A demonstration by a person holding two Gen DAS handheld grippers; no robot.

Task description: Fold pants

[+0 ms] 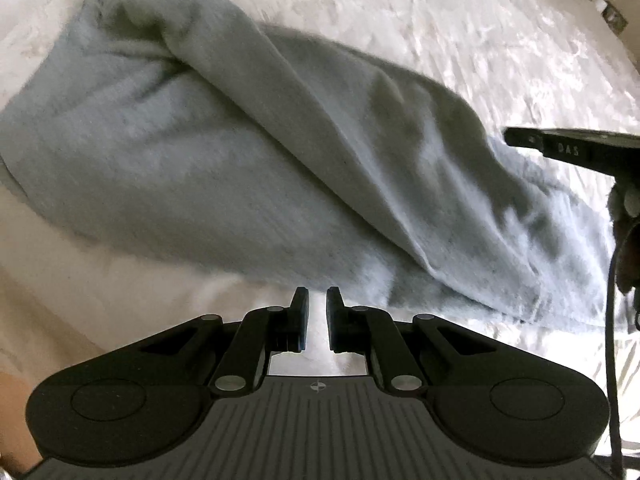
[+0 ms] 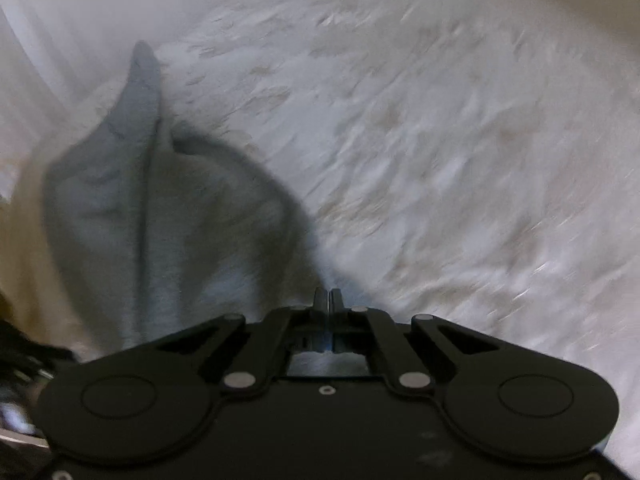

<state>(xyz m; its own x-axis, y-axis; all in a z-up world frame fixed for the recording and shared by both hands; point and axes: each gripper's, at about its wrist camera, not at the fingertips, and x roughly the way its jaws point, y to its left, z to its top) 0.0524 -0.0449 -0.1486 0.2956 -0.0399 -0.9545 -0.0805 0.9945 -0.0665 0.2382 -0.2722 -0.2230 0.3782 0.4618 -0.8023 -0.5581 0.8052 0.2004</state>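
The light grey-blue pants (image 1: 240, 140) lie bunched on the white bed, with a thick fold running diagonally across them. My left gripper (image 1: 317, 300) hovers just off their near edge. Its jaws are closed to a narrow slit, and only white sheet shows between them. My right gripper (image 1: 510, 136) reaches in from the right above the far end of the pants. In the right wrist view the pants (image 2: 120, 200) spread to the left and under the right gripper (image 2: 328, 296). Its fingers are pressed together, and no cloth visibly rises with them. The picture is blurred.
A white patterned bedspread (image 1: 440, 40) covers the bed (image 2: 440, 140) and extends far to the right of the pants. A hand (image 1: 624, 208) and a dark cable (image 1: 610, 340) show at the right edge. Dark clutter (image 2: 16, 360) sits off the bed's left side.
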